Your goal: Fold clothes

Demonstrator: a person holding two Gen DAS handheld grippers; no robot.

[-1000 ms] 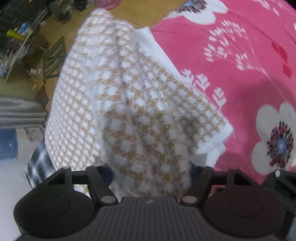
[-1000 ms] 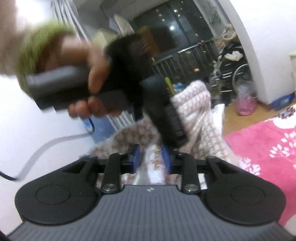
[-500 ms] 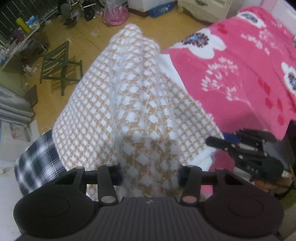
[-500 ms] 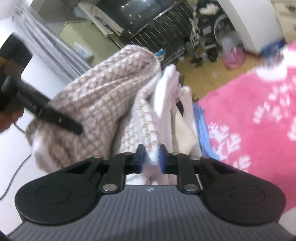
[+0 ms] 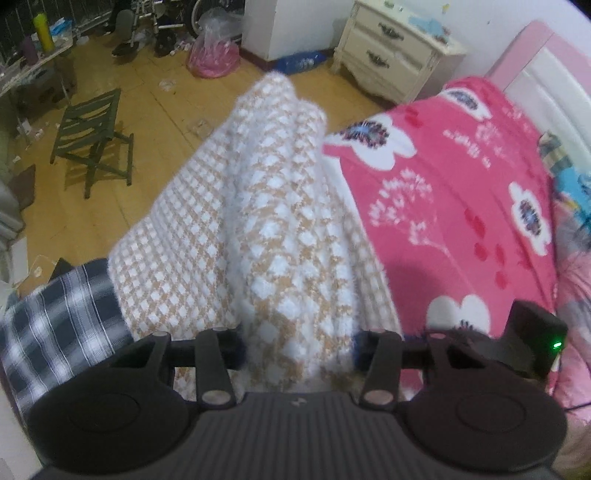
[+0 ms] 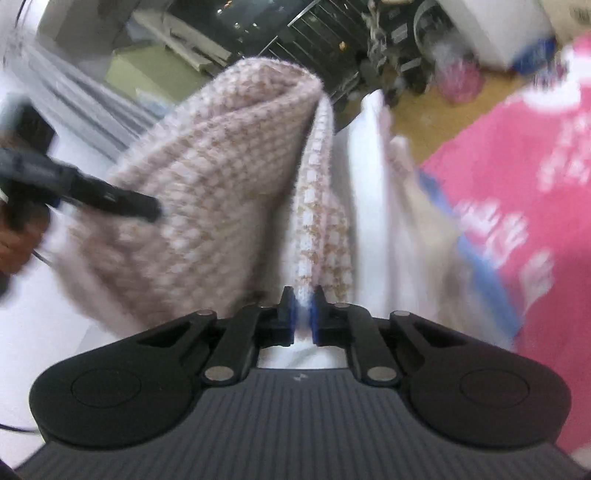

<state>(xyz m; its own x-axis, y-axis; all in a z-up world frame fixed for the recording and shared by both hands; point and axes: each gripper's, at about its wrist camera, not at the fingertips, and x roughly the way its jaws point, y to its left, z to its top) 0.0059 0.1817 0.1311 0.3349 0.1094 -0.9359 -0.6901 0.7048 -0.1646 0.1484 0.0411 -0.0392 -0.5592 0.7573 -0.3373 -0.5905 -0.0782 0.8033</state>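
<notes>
The bed point(image 5: 517, 122) has a pink floral blanket point(image 5: 461, 221) on it, filling the left wrist view from 1 to 4 o'clock. At 8 o'clock a dark plaid cloth point(image 5: 55, 325) lies, possibly on the bed edge. A checked knit garment point(image 5: 207, 251) covers its corner.

Both views are lit by even, fairly bright indoor light with no hard glare. In the left wrist view a soft dark shadow lies on the pink bedspread point(image 5: 461, 229) just right of the checked sweater point(image 5: 280, 236), and the bedside cabinet point(image 5: 395, 55) beyond it bends with the fisheye curve. The right wrist view is heavily motion-blurred: the bedspread right of the sweater smears into streaks, the window point(image 6: 258, 26) above it is dark.
</notes>
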